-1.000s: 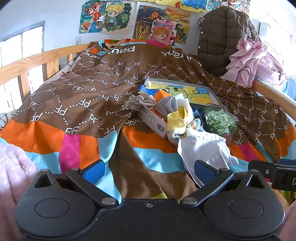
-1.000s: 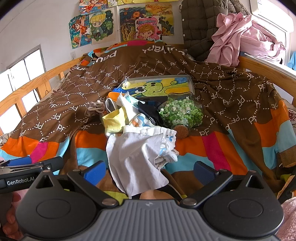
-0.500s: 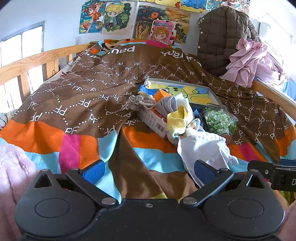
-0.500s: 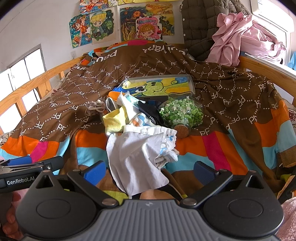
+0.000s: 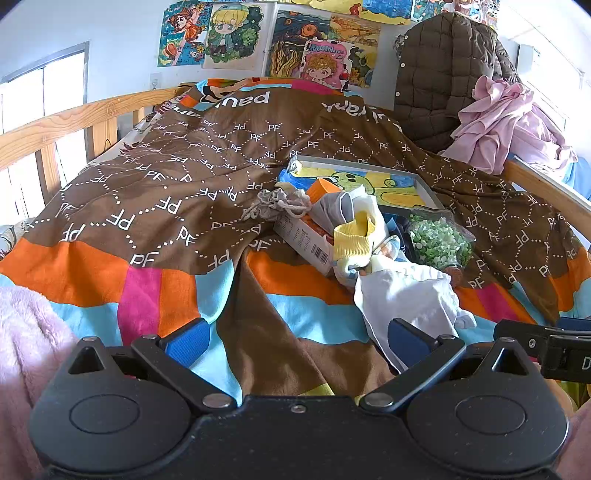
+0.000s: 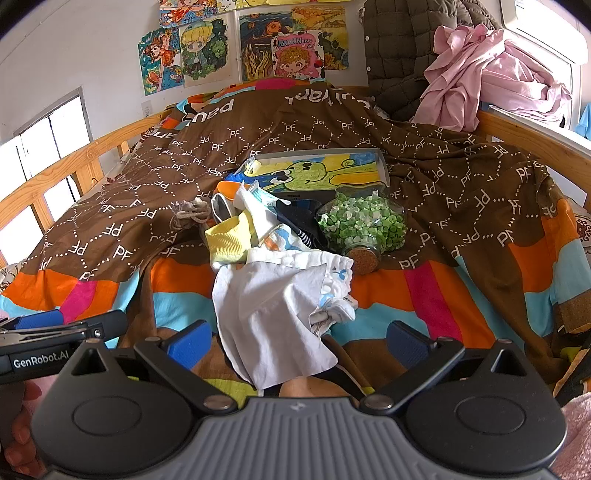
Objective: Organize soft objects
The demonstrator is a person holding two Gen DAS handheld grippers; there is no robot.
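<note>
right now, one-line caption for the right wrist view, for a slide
Open right gripper over a white cloth on the bed, socks and a jar behind.

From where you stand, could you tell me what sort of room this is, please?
Most likely a bedroom, perhaps a child's: a bed with a wooden rail and a brown blanket, cartoon posters on the wall, and clothes piled on the covers.
</note>
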